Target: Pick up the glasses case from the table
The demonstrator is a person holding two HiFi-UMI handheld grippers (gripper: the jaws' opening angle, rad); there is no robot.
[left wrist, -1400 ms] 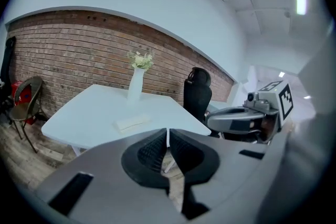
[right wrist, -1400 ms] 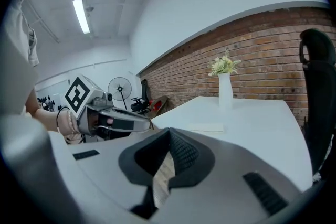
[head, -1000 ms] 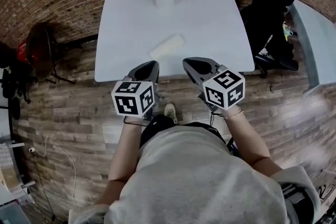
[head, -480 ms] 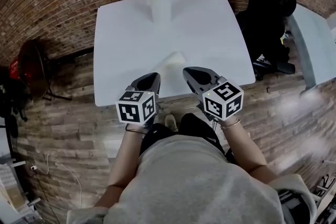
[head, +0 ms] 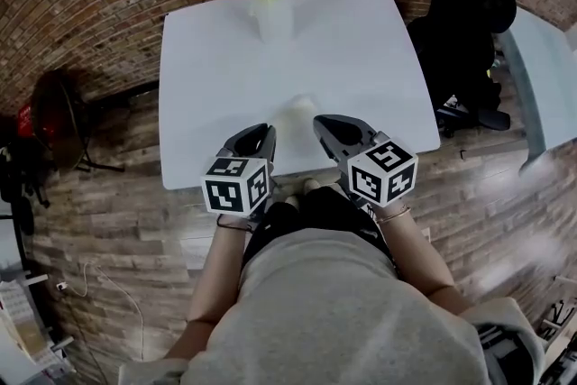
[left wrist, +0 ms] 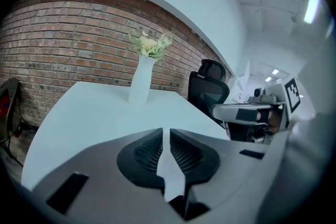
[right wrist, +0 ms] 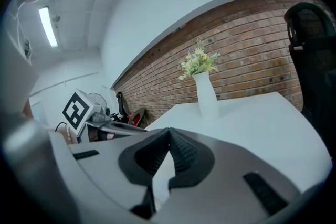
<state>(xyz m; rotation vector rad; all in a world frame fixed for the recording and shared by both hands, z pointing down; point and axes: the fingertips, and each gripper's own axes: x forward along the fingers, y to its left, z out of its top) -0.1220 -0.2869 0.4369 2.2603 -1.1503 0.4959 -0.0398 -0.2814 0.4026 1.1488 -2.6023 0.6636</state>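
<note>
The glasses case is a pale, whitish oblong lying on the white table near its front edge. It shows only in the head view, just beyond and between my two grippers. My left gripper hovers over the table's near edge, left of the case, jaws shut with nothing in them. To the case's right is my right gripper, also shut and empty. In the left gripper view the left gripper has its ribbed pads together, and in the right gripper view the right gripper does too. Neither touches the case.
A white vase of flowers stands at the table's far side. A black office chair sits to the right, with another pale table beyond it. A dark fan-like object stands at the left on the brick-patterned floor.
Both grippers have moved forward from in front of the table to over its near edge, closing on the case. Their jaws stayed shut.
</note>
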